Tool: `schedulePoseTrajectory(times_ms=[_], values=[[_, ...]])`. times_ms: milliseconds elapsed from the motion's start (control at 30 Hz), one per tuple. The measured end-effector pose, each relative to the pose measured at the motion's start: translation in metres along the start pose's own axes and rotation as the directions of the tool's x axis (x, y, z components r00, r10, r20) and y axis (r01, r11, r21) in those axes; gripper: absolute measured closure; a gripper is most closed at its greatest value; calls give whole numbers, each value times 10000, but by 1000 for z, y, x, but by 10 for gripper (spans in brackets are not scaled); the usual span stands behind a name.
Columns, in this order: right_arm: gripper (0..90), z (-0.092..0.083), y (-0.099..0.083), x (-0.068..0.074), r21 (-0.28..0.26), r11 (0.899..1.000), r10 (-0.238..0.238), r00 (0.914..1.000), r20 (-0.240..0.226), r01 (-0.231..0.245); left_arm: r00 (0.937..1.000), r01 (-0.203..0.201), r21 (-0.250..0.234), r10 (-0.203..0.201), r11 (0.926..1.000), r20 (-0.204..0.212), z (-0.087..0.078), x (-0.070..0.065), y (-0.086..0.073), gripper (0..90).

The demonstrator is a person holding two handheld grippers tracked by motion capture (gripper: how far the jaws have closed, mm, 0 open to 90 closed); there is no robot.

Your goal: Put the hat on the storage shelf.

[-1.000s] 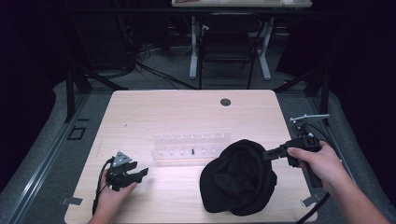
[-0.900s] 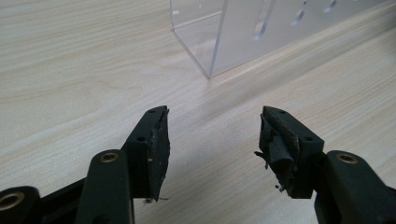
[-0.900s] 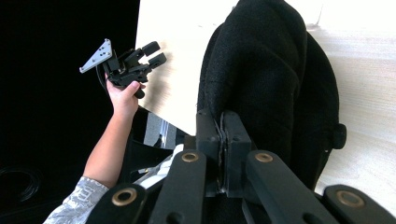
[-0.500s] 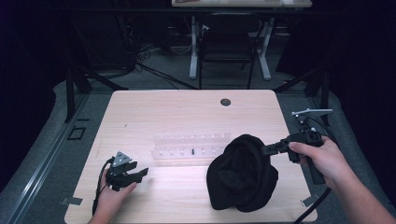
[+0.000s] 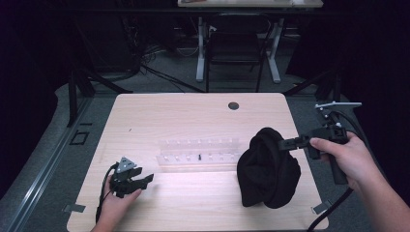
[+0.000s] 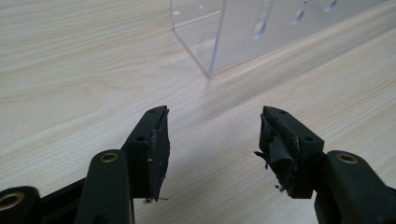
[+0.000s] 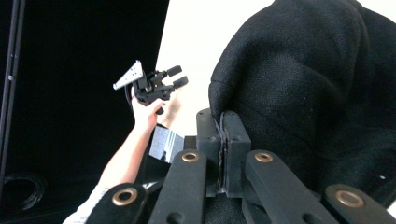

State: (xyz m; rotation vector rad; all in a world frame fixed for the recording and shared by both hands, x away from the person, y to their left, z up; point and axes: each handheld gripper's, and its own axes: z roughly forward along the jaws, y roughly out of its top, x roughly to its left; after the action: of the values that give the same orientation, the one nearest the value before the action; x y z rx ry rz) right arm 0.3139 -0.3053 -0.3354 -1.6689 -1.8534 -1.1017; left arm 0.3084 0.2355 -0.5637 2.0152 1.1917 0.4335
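So the right claw [image 5: 285, 143] is pinched fully closed on a fold of the black knit hat [image 5: 267, 169], up near its top. You can see in the right gripper view how the two pads [image 7: 223, 149] meet with just a thin bit of fabric between them. The hat hangs from that pinch at the right end of the table [image 5: 193, 111], its lower part sagging on or just above the wood; I can't tell which. It sits just beside the right end of the clear acrylic rack [image 5: 198, 153], which lies across the middle of the table.

The left claw [image 5: 140, 180] is resting near the front left corner, jaws spread wide with nothing in them, pointed at the rack's left end [image 6: 219, 42].

Looks to me like the hat is being lifted clear. If I were doing it, I'd go straight up and slow, because a grip on one thin fold can slip once the whole weight swings. I'd also keep it from dragging over the rack, since that thing looks light enough to get shoved. The free claw could take a second fold at the brim to keep the hat from spinning.
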Motion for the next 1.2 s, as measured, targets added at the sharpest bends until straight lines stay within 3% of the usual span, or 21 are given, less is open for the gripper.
schedulePoseTrajectory(times_ms=[300, 633, 1200], values=[[886, -17, 11, 4, -716, 9972, 192, 9988, -459, -224, 10000, 11, 22, -11, 10000, -16, 0, 0, 0, 430], [885, -14, 27, 20, -840, 9965, -24, 9964, -849, -48, 10000, 12, 0, -12, 10000, 9, 0, 0, 0, 430], [885, -11, 51, 50, -1033, 9943, -388, 9928, -1135, 271, 10000, 40, -29, -40, 10000, 60, 0, -1, 0, 429]])
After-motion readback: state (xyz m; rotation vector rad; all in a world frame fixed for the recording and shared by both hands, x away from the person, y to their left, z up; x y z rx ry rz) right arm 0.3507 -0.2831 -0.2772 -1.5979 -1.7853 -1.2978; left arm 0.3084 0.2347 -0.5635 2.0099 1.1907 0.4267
